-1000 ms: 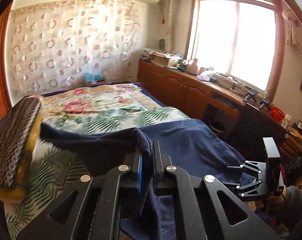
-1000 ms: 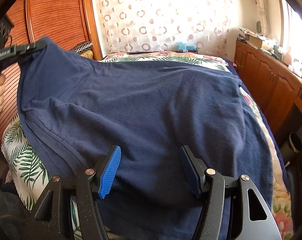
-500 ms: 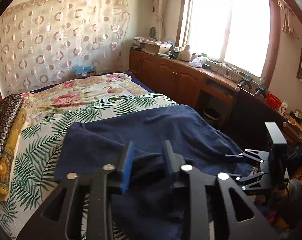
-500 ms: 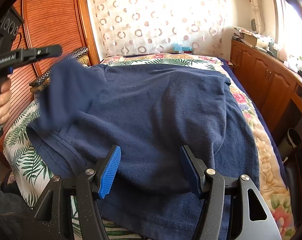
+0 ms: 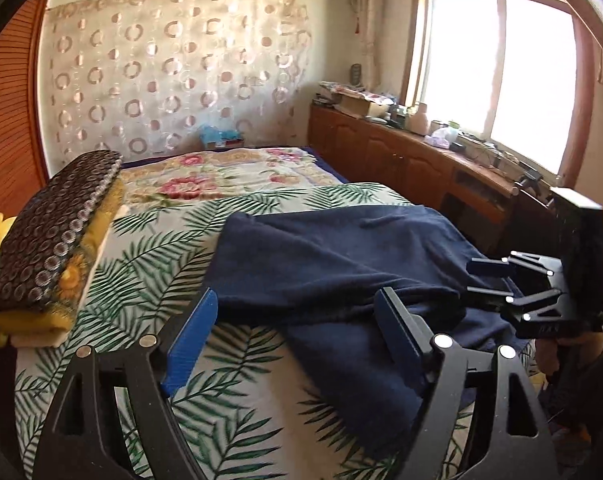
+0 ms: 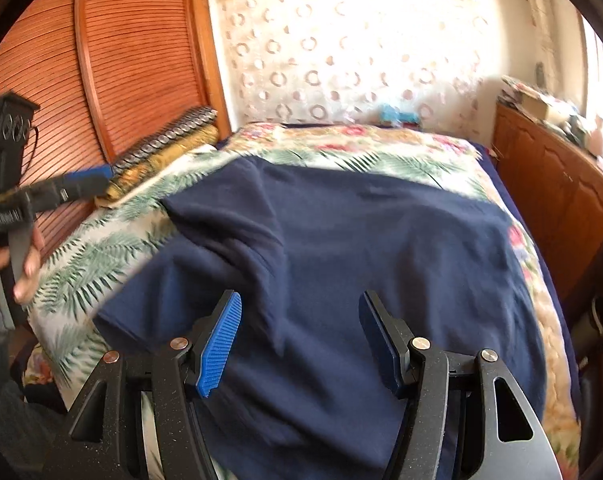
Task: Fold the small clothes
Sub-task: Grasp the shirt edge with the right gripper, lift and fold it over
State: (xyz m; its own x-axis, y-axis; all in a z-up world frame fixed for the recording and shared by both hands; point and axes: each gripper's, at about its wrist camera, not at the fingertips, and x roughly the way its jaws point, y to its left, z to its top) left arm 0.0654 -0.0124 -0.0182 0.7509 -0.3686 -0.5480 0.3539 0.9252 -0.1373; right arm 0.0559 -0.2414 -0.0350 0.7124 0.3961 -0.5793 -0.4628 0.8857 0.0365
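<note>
Cloth first: the navy garment (image 6: 381,248) lies spread on the bed (image 5: 149,272), over the palm-leaf sheet, with one side flap already laid inward across its body. Your left hand-held gripper (image 5: 289,332) has just been opening; its jaws now stand wide and nothing sits between the pads, the folded edge lying just beyond them. Your right hand-held gripper (image 6: 299,338) hovers over the near part of the garment, jaws apart, not pinching any fabric. By my reading you are between folds: one side is done, the opposite side and the lengthwise fold remain. The next move calls for picking a fresh edge, probably the one by the wooden cabinets (image 5: 401,160), and pinching both layers cleanly so the flap already laid does not drag loose
</note>
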